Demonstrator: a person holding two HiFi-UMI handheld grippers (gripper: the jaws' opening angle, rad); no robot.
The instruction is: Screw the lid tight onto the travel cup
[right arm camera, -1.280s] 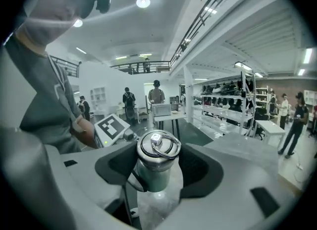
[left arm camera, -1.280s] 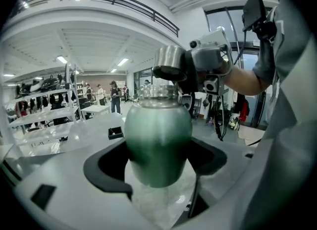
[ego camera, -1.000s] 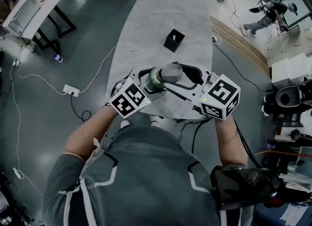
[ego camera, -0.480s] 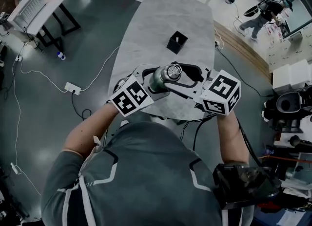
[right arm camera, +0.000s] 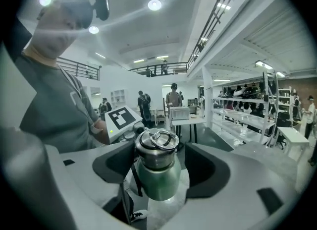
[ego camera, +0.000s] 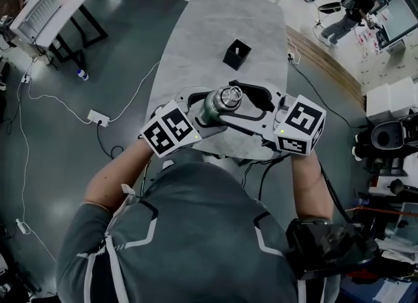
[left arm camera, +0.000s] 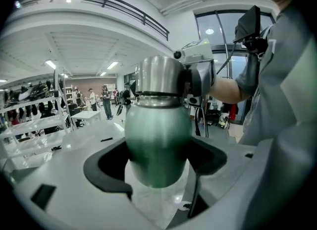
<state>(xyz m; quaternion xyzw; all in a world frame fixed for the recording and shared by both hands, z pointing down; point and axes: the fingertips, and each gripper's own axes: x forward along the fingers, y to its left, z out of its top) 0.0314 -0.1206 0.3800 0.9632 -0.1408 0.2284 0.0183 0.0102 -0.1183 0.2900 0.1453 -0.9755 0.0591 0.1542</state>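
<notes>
A green travel cup [ego camera: 210, 107] with a steel lid [ego camera: 229, 96] hangs in the air over the near end of the table. My left gripper [left arm camera: 157, 159] is shut on the cup's green body [left arm camera: 157, 144], its dark pads against both sides. My right gripper [right arm camera: 158, 162] faces it from the other side, its jaws around the lid [right arm camera: 157, 149]. Those jaws are opening, and a gap shows between the right pad and the lid. A ring handle lies on top of the lid. In the head view the two marker cubes sit left and right of the cup.
A small black box [ego camera: 236, 54] stands further up the grey marble table [ego camera: 215, 27]. On the floor to the left lie cables and a white power strip [ego camera: 95, 121]. A desk [ego camera: 46, 8] stands at the upper left, and people stand at the upper right.
The right gripper's jaws have spread wider around the lid. The left gripper's cube has turned a little with the cup. The cup stays in the same spot over the table end.
</notes>
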